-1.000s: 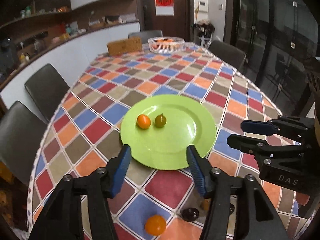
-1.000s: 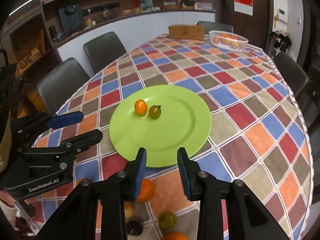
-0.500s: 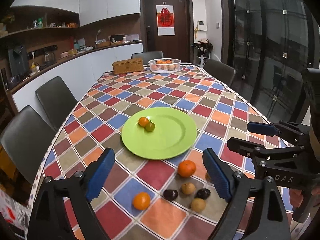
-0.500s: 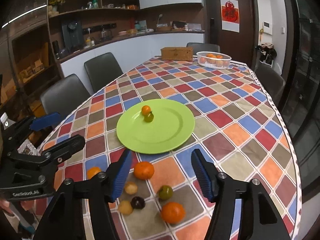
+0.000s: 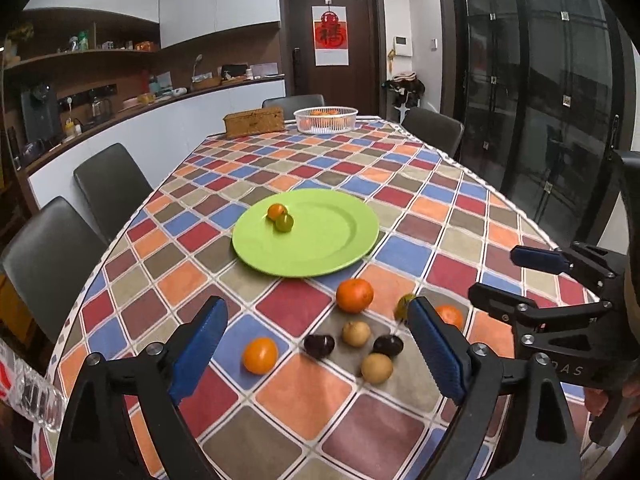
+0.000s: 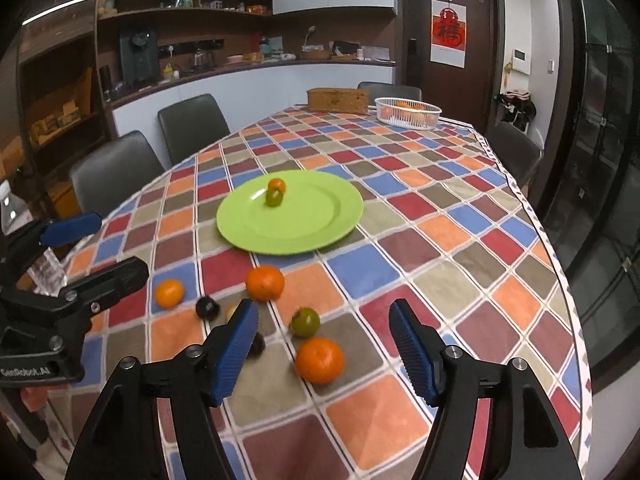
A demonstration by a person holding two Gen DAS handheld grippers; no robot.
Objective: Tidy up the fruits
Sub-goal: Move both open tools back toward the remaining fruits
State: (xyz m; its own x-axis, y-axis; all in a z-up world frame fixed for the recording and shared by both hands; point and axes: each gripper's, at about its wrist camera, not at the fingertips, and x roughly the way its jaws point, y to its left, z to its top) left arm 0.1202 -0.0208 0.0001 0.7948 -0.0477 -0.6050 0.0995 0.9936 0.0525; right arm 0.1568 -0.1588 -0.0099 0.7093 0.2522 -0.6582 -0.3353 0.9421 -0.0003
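Observation:
A green plate [image 5: 320, 256] [image 6: 312, 236] on the checkered tablecloth holds a small orange [image 5: 277, 211] and a green fruit [image 5: 284, 223]. Loose fruits lie on the cloth near me: oranges [image 5: 354, 295] [image 5: 260, 355] [image 6: 319, 360], dark plums [image 5: 319, 345] [image 5: 387, 345], tan fruits [image 5: 356, 333] [image 5: 376, 367] and a green one [image 6: 305, 322]. My left gripper [image 5: 316, 352] is open and empty above them. My right gripper [image 6: 322, 344] is open and empty, with the near orange and the green fruit between its fingers in view.
A white basket of oranges [image 5: 325, 119] and a wicker box [image 5: 254, 121] stand at the table's far end. Dark chairs [image 5: 108, 184] line the left side and far end. Glass doors run along the right.
Both grippers have pulled back from the plate toward the near table edge and opened wider. The loose fruits now show between the fingers.

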